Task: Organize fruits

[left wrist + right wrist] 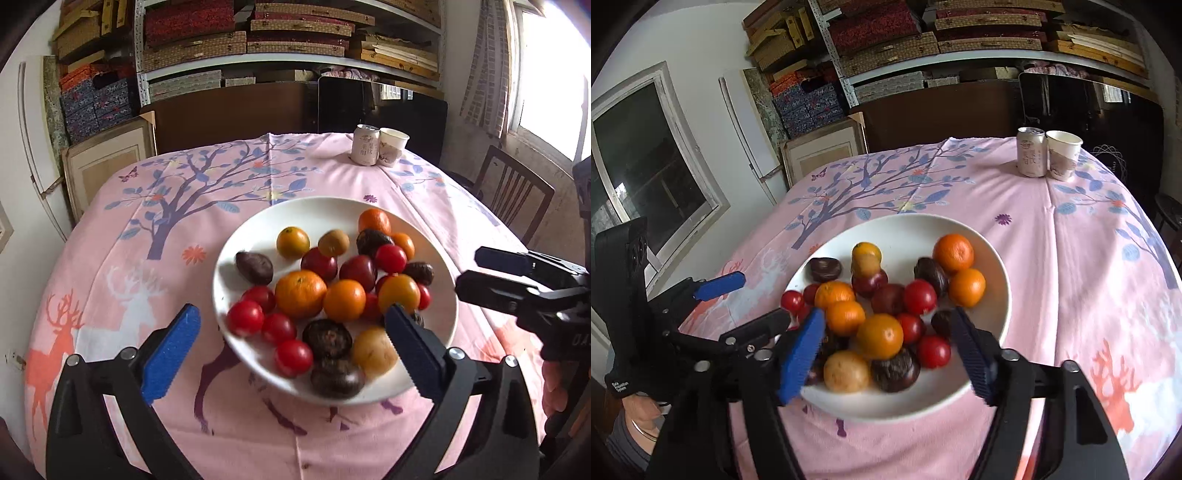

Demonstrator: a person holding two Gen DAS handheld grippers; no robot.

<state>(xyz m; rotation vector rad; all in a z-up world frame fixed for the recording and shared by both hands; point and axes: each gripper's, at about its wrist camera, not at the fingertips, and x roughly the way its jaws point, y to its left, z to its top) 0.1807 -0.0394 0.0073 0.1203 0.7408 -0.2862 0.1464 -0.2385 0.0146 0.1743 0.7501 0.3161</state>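
Two open claws, left claw (pixel 291 347), right claw (pixel 886 354), over fruit plate (pixel 317 212).

home dining room | tablecloth-covered table (pixel 258 177) | wooden chair (pixel 517 199) | box-filled shelves (pixel 288 40)

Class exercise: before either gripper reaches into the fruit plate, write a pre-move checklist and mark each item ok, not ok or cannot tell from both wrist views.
1. Left gripper open and empty: ok; its fingers are spread wide over the near left of the plate.
2. Right gripper open and empty: ok.
3. Plate fully on the table: ok; tablecloth shows all round it.
4. Fruit free to pick singly: not ok; the big orange touches its neighbours in the crowded middle.
5. Place to sort fruit into: cannot tell; no second dish is in view.
6. Can and paper cup out of the way: ok; they stand at the far edge.
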